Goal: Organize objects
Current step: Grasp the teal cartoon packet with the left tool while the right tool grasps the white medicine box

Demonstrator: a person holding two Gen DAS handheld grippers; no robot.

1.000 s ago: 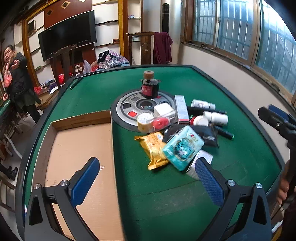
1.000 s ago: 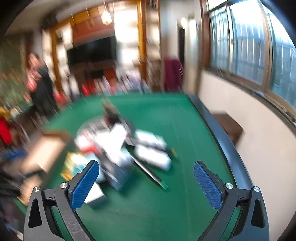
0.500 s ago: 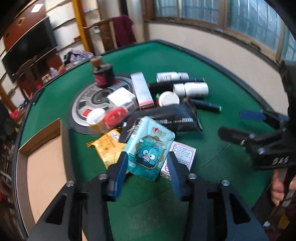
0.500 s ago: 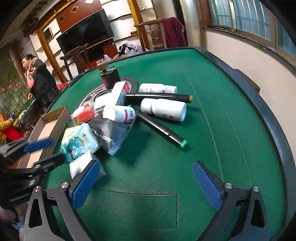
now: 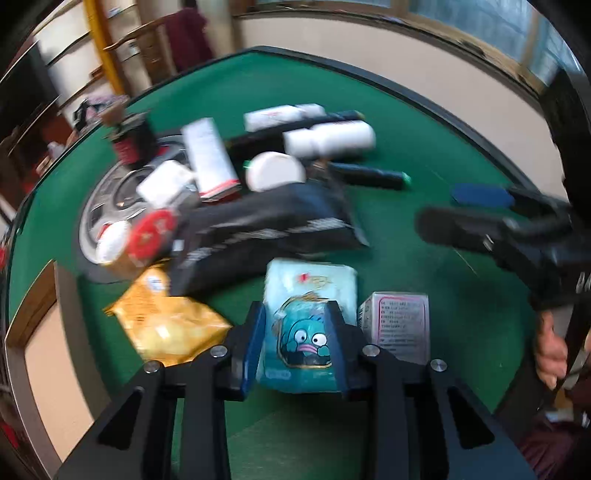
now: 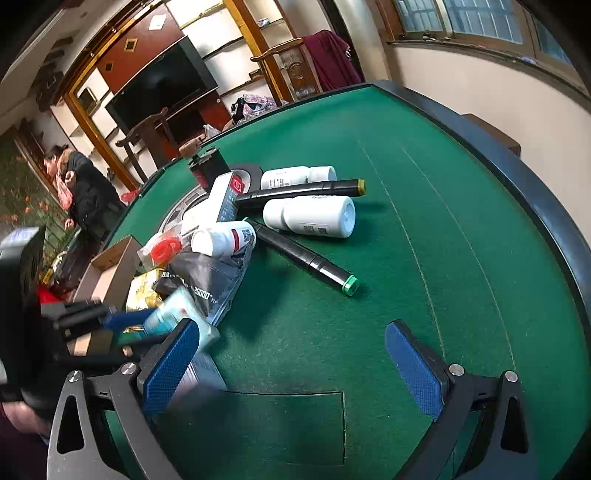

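The left gripper point(image 5: 295, 338) jaws are closing on the teal tissue pack point(image 5: 308, 314) between them; the cardboard box point(image 5: 55, 365) lies left of its fingers. The right gripper point(image 6: 295, 365) gapes wide over green felt.

Wooden shelving point(image 6: 229, 48), dark television point(image 6: 162, 85), windows point(image 6: 461, 18)

The tissue pack point(image 5: 310, 295) is lying on the table point(image 5: 424, 147), with the snack bag point(image 5: 166, 325) sitting to its left and the small box point(image 5: 397, 321) just beside its right. Behind the tissue pack the dark pouch point(image 5: 266, 225) is lying, and the bottles point(image 5: 328, 138) are lying farther behind.
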